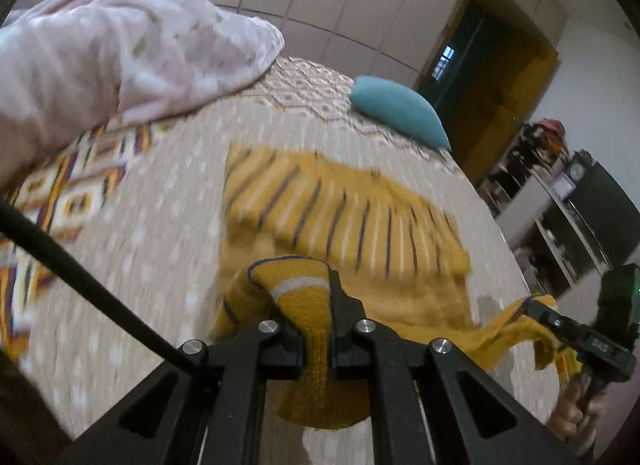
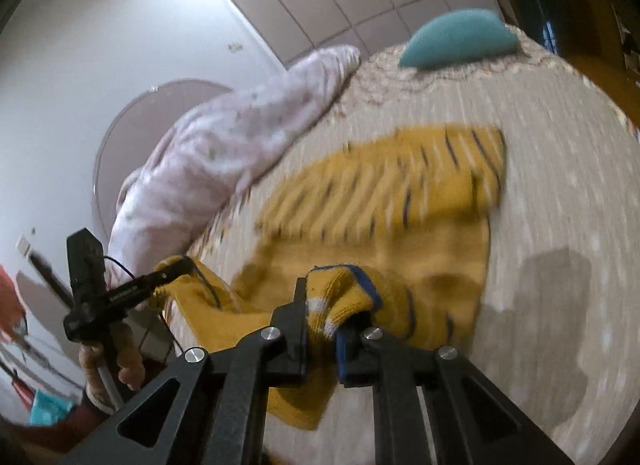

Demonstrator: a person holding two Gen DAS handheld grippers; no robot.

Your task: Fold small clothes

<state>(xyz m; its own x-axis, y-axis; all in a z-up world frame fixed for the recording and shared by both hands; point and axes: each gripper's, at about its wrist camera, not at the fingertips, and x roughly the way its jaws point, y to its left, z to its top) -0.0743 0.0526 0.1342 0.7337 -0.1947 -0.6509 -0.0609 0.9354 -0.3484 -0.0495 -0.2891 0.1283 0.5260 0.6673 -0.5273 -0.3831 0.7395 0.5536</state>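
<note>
Left wrist view: the left gripper (image 1: 316, 329) was clamped on the sweater (image 1: 340, 217) hem, near edge of the bed (image 1: 160, 205); the rest lay flat ahead, toward the far edge.

Right wrist view: the right gripper (image 2: 324, 329) pinched the other hem corner, sweater (image 2: 400, 193) body stretching straight ahead.

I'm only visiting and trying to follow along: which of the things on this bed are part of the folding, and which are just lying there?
Part of the job:
- yellow striped knit garment, its near edge lifted
- left gripper, shut on that edge
- right gripper, shut on another part of the edge

Just lying about:
- pink blanket
- teal pillow
- patterned bedspread
</note>
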